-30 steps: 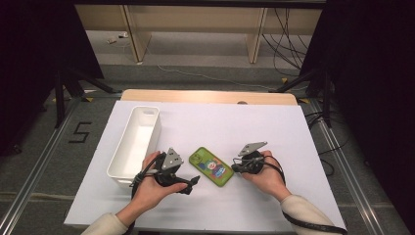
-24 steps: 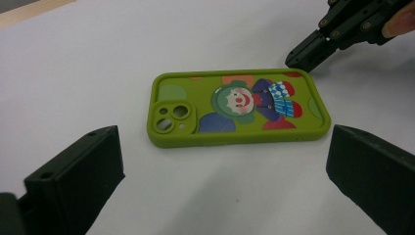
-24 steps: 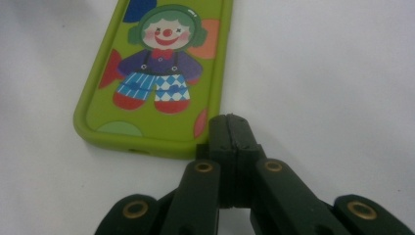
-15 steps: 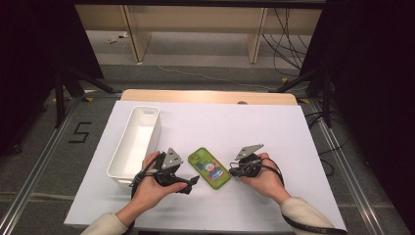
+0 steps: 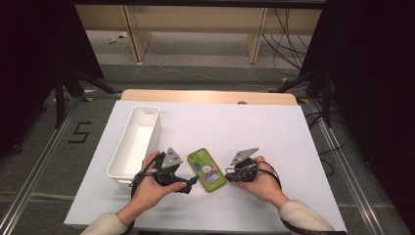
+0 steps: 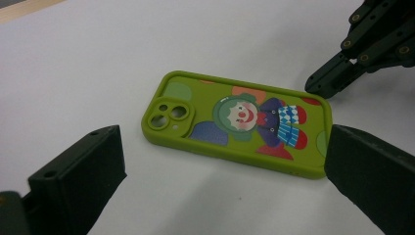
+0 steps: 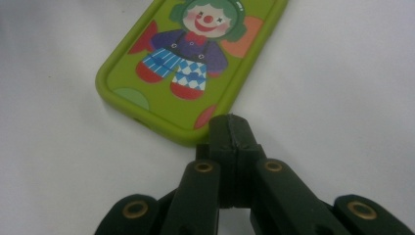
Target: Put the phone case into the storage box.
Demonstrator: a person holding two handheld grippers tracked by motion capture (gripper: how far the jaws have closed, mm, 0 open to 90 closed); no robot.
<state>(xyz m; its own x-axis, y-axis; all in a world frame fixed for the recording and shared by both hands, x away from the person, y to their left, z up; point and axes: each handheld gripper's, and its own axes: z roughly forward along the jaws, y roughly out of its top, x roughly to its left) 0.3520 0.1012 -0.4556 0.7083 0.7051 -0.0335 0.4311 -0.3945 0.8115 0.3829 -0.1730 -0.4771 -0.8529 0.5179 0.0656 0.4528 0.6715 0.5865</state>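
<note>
A green phone case (image 5: 206, 170) printed with a clown lies flat on the white table, camera cutout toward the far side. My left gripper (image 5: 187, 184) rests to its left and is open. In the left gripper view its jaws (image 6: 222, 161) stand wide on either side of the case's (image 6: 235, 117) long near edge, without touching it. My right gripper (image 5: 230, 175) is shut with nothing in it. Its tip (image 7: 230, 128) sits at the bottom corner of the case (image 7: 195, 54); whether it touches I cannot tell. The left gripper view also catches the right gripper (image 6: 323, 85) at that corner.
A long white bin (image 5: 147, 110) stands left of my left hand, its near end close to the wrist. The white sheet (image 5: 274, 132) covering the table stretches well beyond the case on the far and right sides. A wooden table edge (image 5: 205, 96) runs along the back.
My right gripper has crept a little left toward the case's corner. The left gripper and the case have stayed put.
</note>
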